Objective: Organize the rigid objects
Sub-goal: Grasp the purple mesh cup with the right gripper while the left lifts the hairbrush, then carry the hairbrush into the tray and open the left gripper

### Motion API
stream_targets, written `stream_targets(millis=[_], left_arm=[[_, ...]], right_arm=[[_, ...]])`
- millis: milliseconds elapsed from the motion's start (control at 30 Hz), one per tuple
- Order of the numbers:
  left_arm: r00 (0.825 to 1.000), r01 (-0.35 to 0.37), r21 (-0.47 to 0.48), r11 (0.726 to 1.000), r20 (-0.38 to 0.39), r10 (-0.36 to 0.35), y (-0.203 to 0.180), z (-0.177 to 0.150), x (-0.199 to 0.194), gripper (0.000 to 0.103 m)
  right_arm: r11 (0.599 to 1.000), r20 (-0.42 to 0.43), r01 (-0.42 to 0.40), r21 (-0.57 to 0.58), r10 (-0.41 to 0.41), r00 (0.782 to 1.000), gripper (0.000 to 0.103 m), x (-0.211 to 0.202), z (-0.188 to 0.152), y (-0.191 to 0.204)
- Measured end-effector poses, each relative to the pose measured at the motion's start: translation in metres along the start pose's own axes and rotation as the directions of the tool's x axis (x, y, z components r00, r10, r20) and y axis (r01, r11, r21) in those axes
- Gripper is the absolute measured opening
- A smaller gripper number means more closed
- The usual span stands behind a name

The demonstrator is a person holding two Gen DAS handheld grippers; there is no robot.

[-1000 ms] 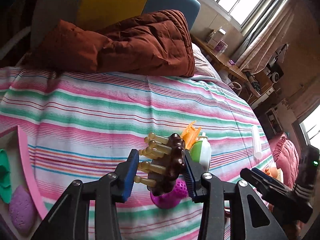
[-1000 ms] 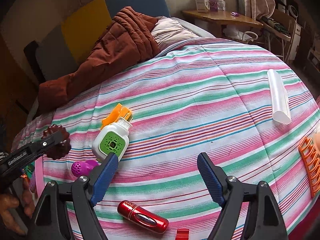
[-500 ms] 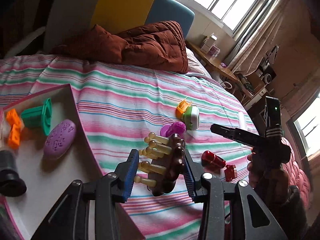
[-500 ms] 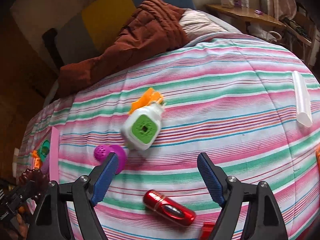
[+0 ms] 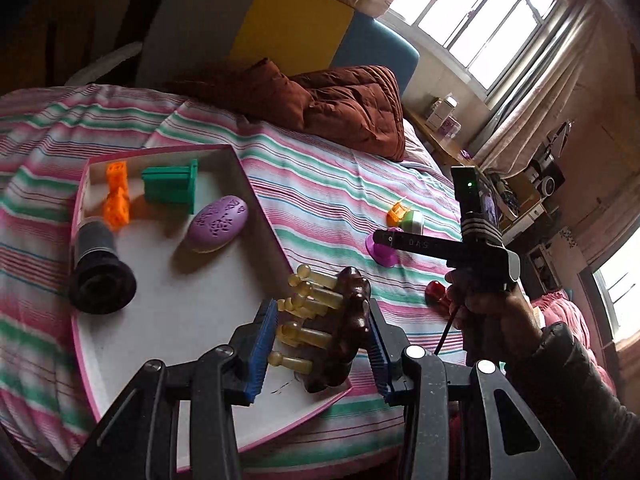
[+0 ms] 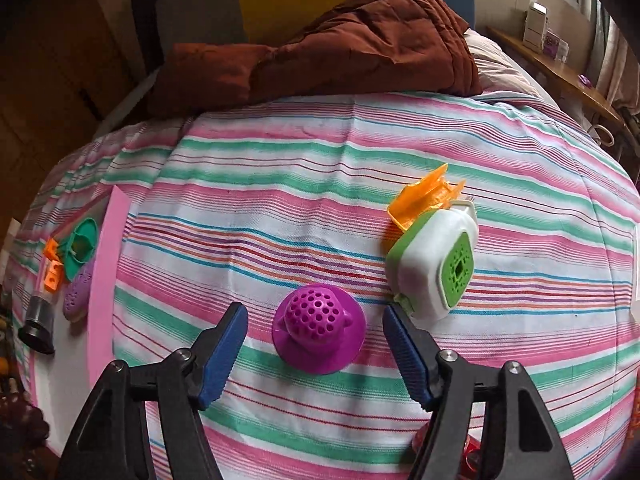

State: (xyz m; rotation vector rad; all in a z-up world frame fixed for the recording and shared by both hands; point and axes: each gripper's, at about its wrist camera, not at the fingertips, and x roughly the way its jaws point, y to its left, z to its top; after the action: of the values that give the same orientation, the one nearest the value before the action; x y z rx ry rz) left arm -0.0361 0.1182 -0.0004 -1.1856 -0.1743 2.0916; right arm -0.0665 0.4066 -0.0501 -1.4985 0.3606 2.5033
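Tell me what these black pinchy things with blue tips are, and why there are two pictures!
They are two claws, and a person holds one in each hand. Each claw carries a small camera that looks along its fingers, so each gives one picture.

In the left camera's picture, the left claw pinches a brown massager with yellowish knobs above a pink-edged tray. The tray holds a purple oval case, a green piece, orange blocks and a black tube.

In the right camera's picture, the right claw is open, its fingers on either side of a purple strainer on the striped bedsheet. Beside it lies a white and green box.
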Motion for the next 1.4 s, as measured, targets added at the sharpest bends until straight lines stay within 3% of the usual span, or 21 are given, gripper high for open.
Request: stream_targets(millis=[33, 133, 300, 500, 733, 833, 1033, 1400], left_arm=[[1.0, -0.008, -0.007, 1.0, 0.008, 0.008, 0.005, -0.002, -0.005, 0.043], [0.999, -0.034, -0.035, 0.999, 0.03, 0.035, 0.022, -0.008, -0.02, 0.043], [0.995, -0.083, -0.112, 0.99, 0.044, 0.088, 0.056, -0.02, -0.036, 0.043], [0.992, -0.118, -0.145, 0.982, 0.026, 0.123, 0.07, -0.028, -0.039, 0.043], [0.993, -0.093, -0.158, 0.983, 0.057, 0.103, 0.067, 0.014, -0.02, 0.043], [0.989, -0.124, -0.127, 0.984, 0.064, 0.133, 0.066, 0.037, -0.006, 0.043], [0.982, -0.188, -0.108, 0.976, -0.011, 0.188, 0.083, 0.067, 0.027, 0.043], [0.965, -0.249, -0.069, 0.966, -0.1, 0.242, 0.103, 0.077, 0.065, 0.043]], right_arm=[[1.0, -0.013, 0.021, -0.017, -0.021, 1.0, 0.042, 0.005, 0.0, 0.002], [0.996, -0.02, 0.055, -0.077, -0.057, 0.998, 0.041, 0.006, -0.005, 0.008], [0.981, -0.051, 0.011, -0.193, -0.022, 0.998, 0.041, -0.007, -0.026, 0.021], [0.978, -0.026, -0.018, -0.209, 0.013, 1.0, 0.041, -0.012, -0.042, 0.015], [0.978, -0.012, -0.004, -0.207, 0.002, 1.0, 0.041, -0.009, -0.037, 0.018], [0.978, -0.012, 0.001, -0.208, -0.003, 1.0, 0.041, -0.009, -0.036, 0.019], [0.982, -0.013, 0.009, -0.19, -0.012, 1.0, 0.041, -0.008, -0.033, 0.015], [0.982, -0.014, 0.006, -0.189, -0.009, 1.0, 0.041, -0.007, -0.033, 0.015]])
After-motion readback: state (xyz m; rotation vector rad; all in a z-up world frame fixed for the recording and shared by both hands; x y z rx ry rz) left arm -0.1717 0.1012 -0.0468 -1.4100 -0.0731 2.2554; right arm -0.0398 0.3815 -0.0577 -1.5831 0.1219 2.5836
